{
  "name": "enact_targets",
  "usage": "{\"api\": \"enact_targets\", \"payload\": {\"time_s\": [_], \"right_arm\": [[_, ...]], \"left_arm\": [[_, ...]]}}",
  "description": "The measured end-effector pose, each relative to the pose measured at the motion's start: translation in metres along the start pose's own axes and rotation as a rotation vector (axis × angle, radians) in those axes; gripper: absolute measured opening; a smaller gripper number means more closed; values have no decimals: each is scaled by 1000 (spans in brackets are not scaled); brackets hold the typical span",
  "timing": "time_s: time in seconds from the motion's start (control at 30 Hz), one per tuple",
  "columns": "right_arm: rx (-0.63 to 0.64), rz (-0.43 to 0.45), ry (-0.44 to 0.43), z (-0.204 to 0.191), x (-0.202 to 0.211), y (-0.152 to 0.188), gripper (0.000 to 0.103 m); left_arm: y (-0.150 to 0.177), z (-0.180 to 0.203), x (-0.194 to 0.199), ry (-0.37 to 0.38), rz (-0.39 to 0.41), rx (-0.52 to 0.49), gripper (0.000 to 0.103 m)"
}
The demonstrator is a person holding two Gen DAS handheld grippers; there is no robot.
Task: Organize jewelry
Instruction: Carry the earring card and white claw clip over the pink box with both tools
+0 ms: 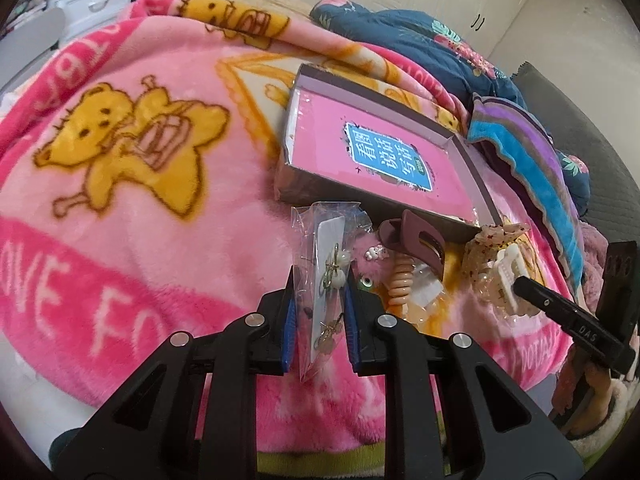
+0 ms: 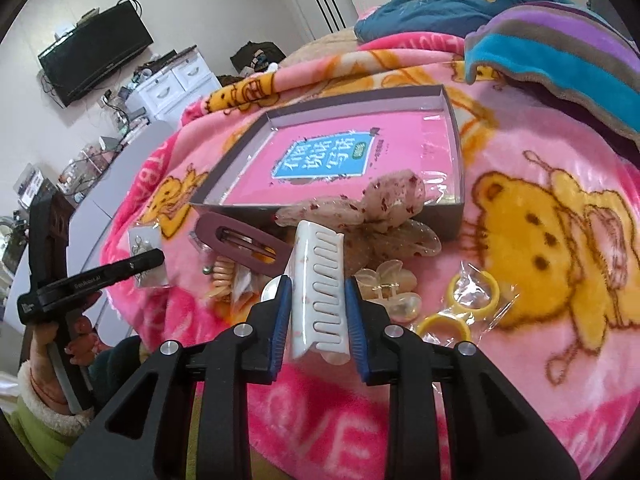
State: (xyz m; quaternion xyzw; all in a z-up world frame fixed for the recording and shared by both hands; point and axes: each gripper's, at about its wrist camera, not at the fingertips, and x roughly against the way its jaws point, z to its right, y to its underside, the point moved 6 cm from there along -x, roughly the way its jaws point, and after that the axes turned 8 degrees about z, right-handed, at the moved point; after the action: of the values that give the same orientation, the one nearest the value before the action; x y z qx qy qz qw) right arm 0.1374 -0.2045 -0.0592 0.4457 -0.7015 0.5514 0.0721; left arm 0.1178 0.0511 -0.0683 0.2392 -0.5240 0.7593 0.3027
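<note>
Clear earring packet stands upright, pinched. White claw clip likewise upright. Maroon clip, speckled clip lie at the box's six o'clock.

Bright, even light; fisheye-warped edges.

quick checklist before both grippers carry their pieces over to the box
1. Left gripper shut on the bagged earring card: ok.
2. Right gripper shut on the white hair claw: ok.
3. Box open on top, pink book lying flat inside: ok.
4. Path to the box: speckled hair claw leans on its front wall: not ok.
5. Bag hanging free of the maroon hair clip: cannot tell.
6. Grippers apart from each other: ok.
</note>
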Motion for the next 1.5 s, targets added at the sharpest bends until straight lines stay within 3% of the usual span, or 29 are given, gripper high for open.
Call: {"api": "enact_targets", "payload": {"time_s": [0.5,1.0,1.5], "right_arm": [[7,116,-52,-12,16,-53,26],[-19,213,-23,15,14,-106,26],[-46,238,2,37,-1,-130,26]], "left_arm": [[-29,12,19,-17,56,-36,12],[-71,39,-1,-1,78,-61,12],[-104,60,-30,9,74,-78,13]]}}
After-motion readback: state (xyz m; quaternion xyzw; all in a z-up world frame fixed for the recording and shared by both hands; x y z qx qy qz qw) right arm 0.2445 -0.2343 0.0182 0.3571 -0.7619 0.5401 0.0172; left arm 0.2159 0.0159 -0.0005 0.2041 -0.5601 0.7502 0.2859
